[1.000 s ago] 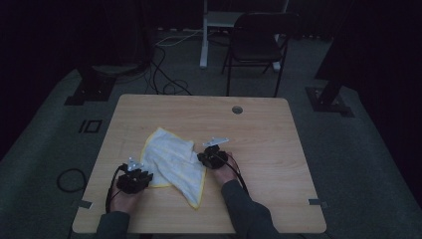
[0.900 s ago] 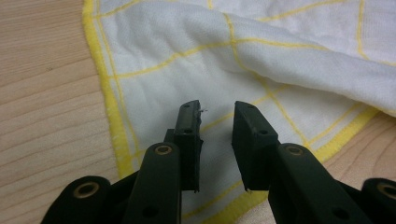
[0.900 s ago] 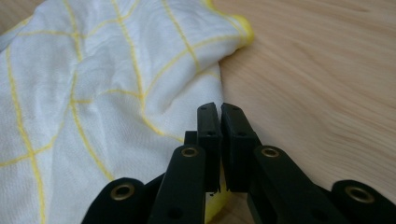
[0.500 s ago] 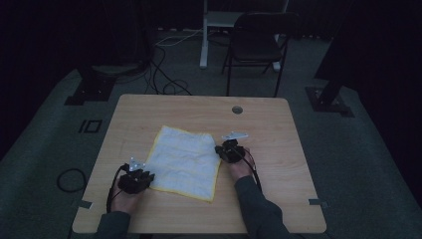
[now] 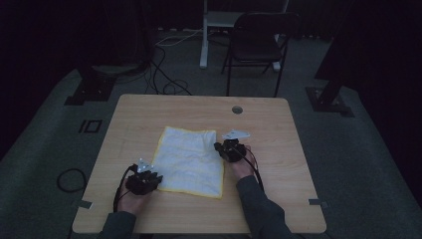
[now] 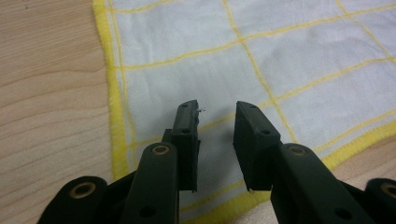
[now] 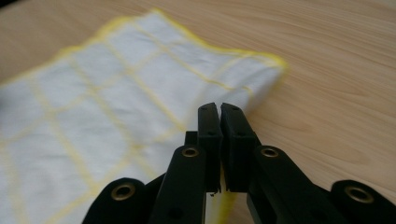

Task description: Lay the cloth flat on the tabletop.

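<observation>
A white cloth point(image 5: 189, 158) with yellow grid lines and a yellow hem lies spread flat in the middle of the wooden table point(image 5: 199, 105). My left gripper point(image 5: 144, 181) rests at the cloth's near left corner. In the left gripper view its jaws point(image 6: 217, 109) stand open over the cloth point(image 6: 280, 46), gripping nothing. My right gripper point(image 5: 229, 149) is at the cloth's right edge, near the far corner. In the right gripper view its jaws point(image 7: 219, 108) are shut, and the yellow hem of the cloth point(image 7: 93, 93) runs in between them.
A round cable hole point(image 5: 237, 109) sits near the table's far edge. Bare wood lies to the right of the cloth and along the front edge. Behind the table stand a dark chair point(image 5: 254, 45), floor cables point(image 5: 164, 84) and stand bases point(image 5: 92, 89).
The cloth was crumpled a second ago and now lies flat. My right gripper drew its edge to the right and farther away. My left gripper stayed by the near left corner.
</observation>
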{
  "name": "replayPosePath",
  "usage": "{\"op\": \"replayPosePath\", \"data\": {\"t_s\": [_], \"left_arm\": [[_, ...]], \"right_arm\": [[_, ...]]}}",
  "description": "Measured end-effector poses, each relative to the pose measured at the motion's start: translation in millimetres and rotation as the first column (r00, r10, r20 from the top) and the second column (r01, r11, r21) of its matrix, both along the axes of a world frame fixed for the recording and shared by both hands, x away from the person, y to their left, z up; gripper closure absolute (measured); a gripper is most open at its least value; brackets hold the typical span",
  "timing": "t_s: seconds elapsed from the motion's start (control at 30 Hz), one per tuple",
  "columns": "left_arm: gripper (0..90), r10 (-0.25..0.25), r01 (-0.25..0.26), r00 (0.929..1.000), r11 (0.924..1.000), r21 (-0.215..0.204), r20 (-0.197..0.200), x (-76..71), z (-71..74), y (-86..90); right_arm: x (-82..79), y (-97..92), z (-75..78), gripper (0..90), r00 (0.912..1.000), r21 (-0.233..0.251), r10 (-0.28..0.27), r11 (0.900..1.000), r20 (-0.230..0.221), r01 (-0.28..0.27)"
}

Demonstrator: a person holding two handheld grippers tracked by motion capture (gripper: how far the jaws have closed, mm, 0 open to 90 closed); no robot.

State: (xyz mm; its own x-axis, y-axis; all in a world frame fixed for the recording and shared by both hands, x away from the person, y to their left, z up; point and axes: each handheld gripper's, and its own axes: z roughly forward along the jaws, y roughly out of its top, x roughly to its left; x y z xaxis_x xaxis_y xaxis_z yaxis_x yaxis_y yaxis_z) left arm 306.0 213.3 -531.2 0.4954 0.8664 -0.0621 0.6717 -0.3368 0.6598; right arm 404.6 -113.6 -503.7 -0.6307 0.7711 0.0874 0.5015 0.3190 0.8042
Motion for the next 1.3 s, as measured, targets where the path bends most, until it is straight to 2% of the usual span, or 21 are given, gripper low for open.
{"op": "replayPosePath", "data": {"t_s": [0.03,0.07,0.1,0.17,0.2,0.23,0.27,0.3,0.4,0.43,0.5,0.67,0.7,0.73,0.77,0.8,0.87,0.9,1.13,1.17,1.3], "left_arm": [[70.6,0.001,-0.001,1.0000,1.0000,0.004,-0.002,0.1,0.4,-0.5],[70.4,0.001,-0.001,1.0000,1.0000,0.004,-0.002,0.1,0.4,-0.5],[70.1,0.002,-0.002,1.0000,1.0000,0.002,-0.004,0.4,0.5,-0.7],[69.9,0.001,-0.001,1.0000,1.0000,-0.001,-0.004,0.7,0.4,-0.4],[69.9,0.001,-0.001,1.0000,1.0000,-0.001,-0.004,0.7,0.4,-0.4],[69.9,0.003,-0.003,1.0000,1.0000,-0.003,-0.006,0.8,0.6,-0.3],[69.9,0.003,-0.003,1.0000,1.0000,-0.003,-0.006,0.8,0.6,-0.3],[69.9,0.003,-0.003,1.0000,1.0000,-0.003,-0.004,0.8,0.7,-0.5],[69.4,0.003,-0.003,1.0000,1.0000,-0.007,-0.003,1.2,0.7,-1.6],[69.4,0.003,-0.003,1.0000,1.0000,-0.007,-0.003,1.2,0.7,-1.6],[69.3,0.004,-0.004,1.0000,1.0000,-0.008,-0.004,1.5,0.5,-1.5],[69.3,0.004,-0.004,1.0000,0.9999,-0.011,-0.005,1.5,0.3,-1.1],[69.3,0.005,-0.005,1.0000,0.9999,-0.011,-0.005,1.5,0.3,-1.1],[69.3,0.005,-0.005,1.0000,0.9999,-0.011,-0.005,1.5,0.3,-1.1],[69.3,0.004,-0.004,1.0000,0.9999,-0.013,-0.005,1.5,0.2,-0.9],[69.3,0.004,-0.004,1.0000,0.9999,-0.013,-0.005,1.5,0.2,-0.9],[69.3,0.003,-0.003,1.0000,0.9999,-0.015,-0.005,1.6,0.1,-0.6],[69.3,0.003,-0.003,1.0000,0.9999,-0.017,-0.005,1.6,0.0,-0.4],[69.2,0.004,-0.004,1.0000,0.9998,-0.021,-0.003,1.4,-0.4,-0.1],[69.2,0.004,-0.004,1.0000,0.9998,-0.021,-0.004,1.4,-0.4,0.0],[69.2,0.004,-0.004,1.0000,0.9997,-0.022,-0.004,1.3,-0.4,0.1]], "right_arm": [[-5.0,6.8,0.3,87.8,0.9991,0.030,0.041,0.9987,0.003,-0.041],[-5.0,6.8,0.3,87.8,0.9991,0.030,0.041,0.9987,0.003,-0.041],[-10.1,14.4,-0.3,87.7,0.9961,0.046,0.088,0.9951,0.003,-0.088],[-14.4,22.3,-2.1,87.7,0.9902,0.042,0.140,0.9893,0.007,-0.140],[-14.4,22.3,-2.1,87.7,0.9902,0.042,0.140,0.9893,0.007,-0.140],[-18.8,30.9,-4.7,87.8,0.9815,0.030,0.191,0.9811,0.004,-0.191],[-18.8,30.9,-4.7,87.8,0.9815,0.030,0.191,0.9811,0.004,-0.191],[-20.9,34.9,-6.0,87.8,0.9758,0.015,0.218,0.9757,0.007,-0.219],[-28.3,49.1,-11.4,87.3,0.9479,-0.020,0.318,0.9477,-0.014,-0.319],[-28.3,49.1,-11.4,87.3,0.9479,-0.020,0.318,0.9477,-0.014,-0.319],[-30.6,54.0,-13.2,76.9,0.9283,-0.020,0.371,0.9284,-0.030,-0.371],[-28.5,50.0,-5.7,71.3,0.9359,0.030,0.352,0.9355,0.000,-0.352],[-24.7,48.2,-2.0,70.5,0.9488,0.026,0.316,0.9484,0.007,-0.316],[-24.7,48.2,-2.0,70.5,0.9488,0.026,0.316,0.9484,0.007,-0.316],[-20.8,48.2,-0.4,68.2,0.9561,0.026,0.293,0.9558,0.005,-0.293],[-20.2,49.4,0.1,67.5,0.9574,0.029,0.289,0.9569,0.000,-0.289],[-20.4,51.2,0.1,66.4,0.9564,0.031,0.292,0.9559,0.003,-0.292],[-24.7,57.6,-0.7,64.6,0.9491,0.026,0.315,0.9487,0.006,-0.315],[-34.2,75.7,-8.9,60.3,0.9376,-0.005,0.348,0.9376,-0.006,-0.348],[-37.0,83.1,-12.7,58.6,0.9315,-0.025,0.363,0.9312,-0.011,-0.364],[-39.8,97.1,-20.4,55.3,0.9232,-0.076,0.383,0.9201,-0.026,-0.384]]}}
